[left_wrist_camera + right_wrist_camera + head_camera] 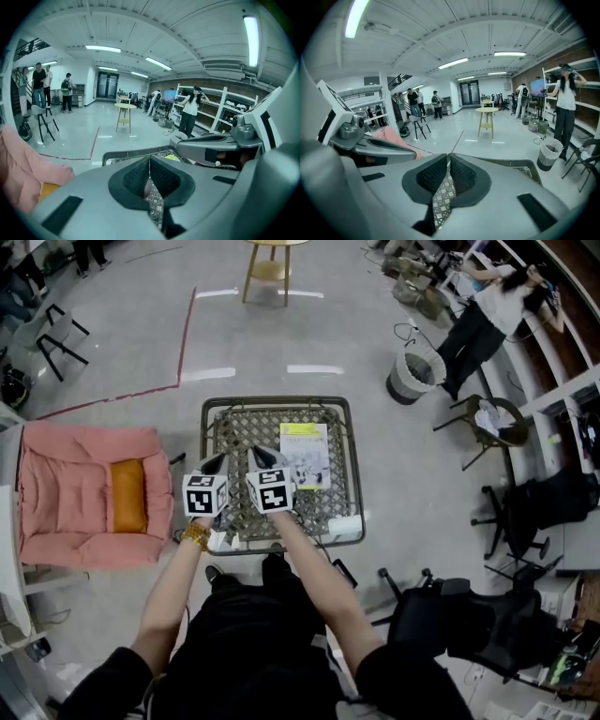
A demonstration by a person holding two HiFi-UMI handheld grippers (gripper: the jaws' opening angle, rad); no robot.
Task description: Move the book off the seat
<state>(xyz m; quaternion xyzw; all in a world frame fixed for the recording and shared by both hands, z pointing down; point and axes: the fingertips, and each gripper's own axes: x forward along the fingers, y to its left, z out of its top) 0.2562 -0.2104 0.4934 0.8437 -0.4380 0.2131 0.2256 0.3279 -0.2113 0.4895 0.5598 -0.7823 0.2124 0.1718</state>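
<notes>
Lying flat on the woven seat [277, 401], the book [305, 456] shows a pale cover with a yellow-green band along its far edge. It sits in the seat's right half, a little toward the far edge and short of the right rim. Nothing holds it.

Both grippers are over the seat's left half, side by side and pointing away from the person. The left gripper [217, 457] is nearer the left rim. In its own view, its jaws meet at the tips with nothing clamped between them, and the seat's weave shows through the slit below. The right gripper [258, 454] is just left of the book's left edge and apart from it. Its jaws are likewise closed and empty, with only the weave visible behind them.

A small white object [342, 526] rests at the seat's near right corner; what it is cannot be told. On the floor left of the seat stands a pink armchair [56, 493] with an orange cushion [128, 495].
</notes>
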